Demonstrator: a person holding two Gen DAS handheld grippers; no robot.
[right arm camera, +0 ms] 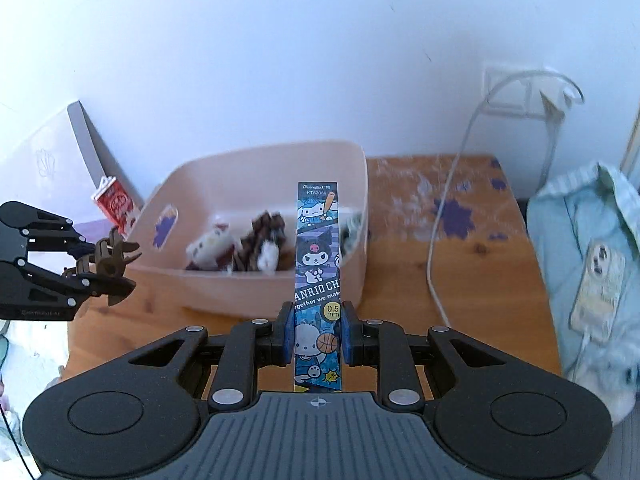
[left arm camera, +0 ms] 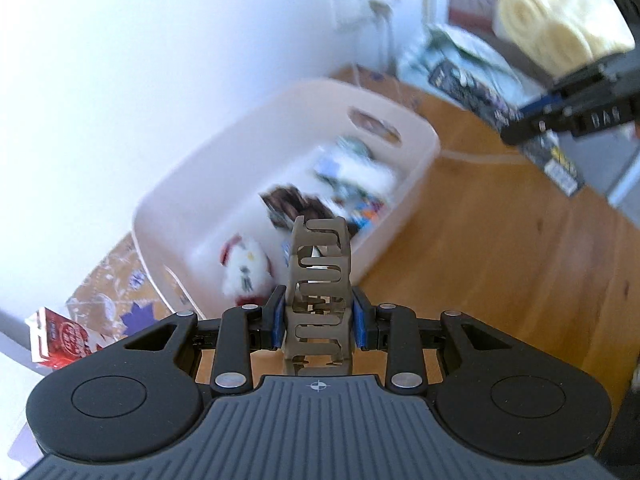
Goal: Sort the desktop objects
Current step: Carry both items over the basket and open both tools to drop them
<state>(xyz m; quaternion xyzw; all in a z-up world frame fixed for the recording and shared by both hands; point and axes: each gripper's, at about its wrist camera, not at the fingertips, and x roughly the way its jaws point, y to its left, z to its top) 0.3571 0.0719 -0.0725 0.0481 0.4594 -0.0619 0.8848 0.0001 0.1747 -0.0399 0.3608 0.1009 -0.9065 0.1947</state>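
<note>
Up front, the left gripper (left arm camera: 319, 322) clamps a taupe, toothed hair claw clip (left arm camera: 320, 280) above the near rim of the pale pink bin (left arm camera: 168, 200). Meanwhile the right gripper (right arm camera: 317, 334) pinches a tall blue cartoon-printed pen box (right arm camera: 317, 264), upright before the bin's front wall. Bare wooden desk (right arm camera: 492, 280) lies open to the bin's right, crossed by a white cable (right arm camera: 436, 248).

My tabletop (right arm camera: 480, 280) is wooden, warm brown, with purple flower-shaped decals (right arm camera: 454, 216) under a clear, scuffed film toward its far edge. A pale pink plastic bin (right arm camera: 224, 280) stands directly on it, far and left of centre, against the white wall. A white cable (right arm camera: 434, 256) lies across the wood just right of the bin, running up to a wall socket. At the far left corner a red-and-white carton (right arm camera: 114, 206) stands beside the bin.
</note>
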